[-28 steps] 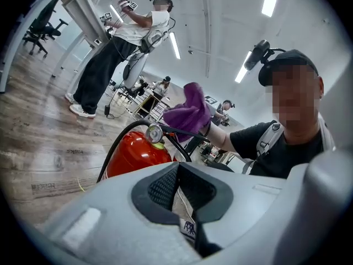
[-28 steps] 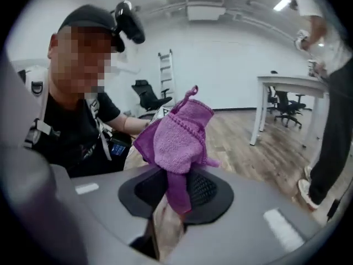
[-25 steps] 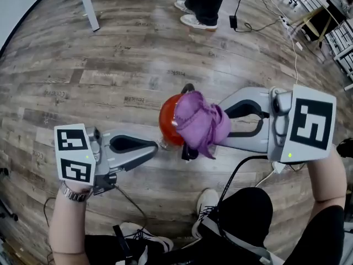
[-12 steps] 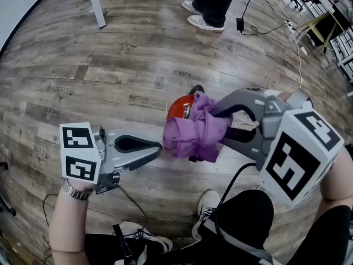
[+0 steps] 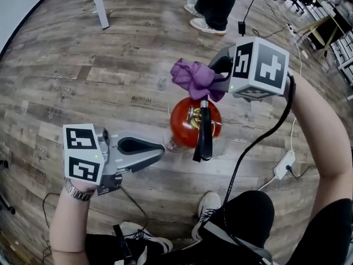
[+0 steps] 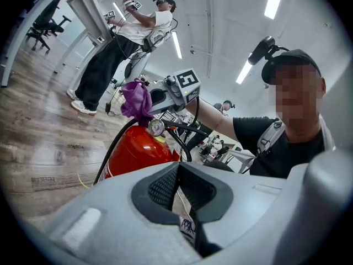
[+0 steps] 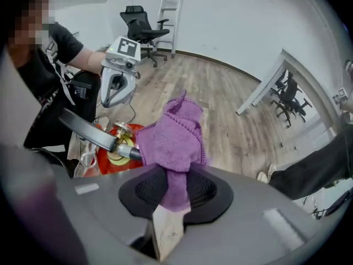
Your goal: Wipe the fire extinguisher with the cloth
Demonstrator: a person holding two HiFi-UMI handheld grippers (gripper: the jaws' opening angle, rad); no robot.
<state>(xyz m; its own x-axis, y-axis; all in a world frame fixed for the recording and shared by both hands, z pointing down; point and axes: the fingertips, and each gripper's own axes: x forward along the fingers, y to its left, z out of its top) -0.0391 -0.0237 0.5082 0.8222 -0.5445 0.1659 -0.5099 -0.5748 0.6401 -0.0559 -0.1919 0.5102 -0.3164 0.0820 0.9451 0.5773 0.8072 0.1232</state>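
Above the upright fire extinguisher (image 5: 186, 125) at centre frame, the right gripper (image 5: 208, 77), jaws closing on the purple cloth (image 5: 190, 75), should press it firmly down the red shell while the clenched, empty left gripper (image 5: 159, 151) steadies.

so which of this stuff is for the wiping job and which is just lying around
Job: red fire extinguisher; purple cloth; right gripper, jaws closing with the cloth between them.
Lying about: white power strip on the floor; table leg; bystander's shoes.
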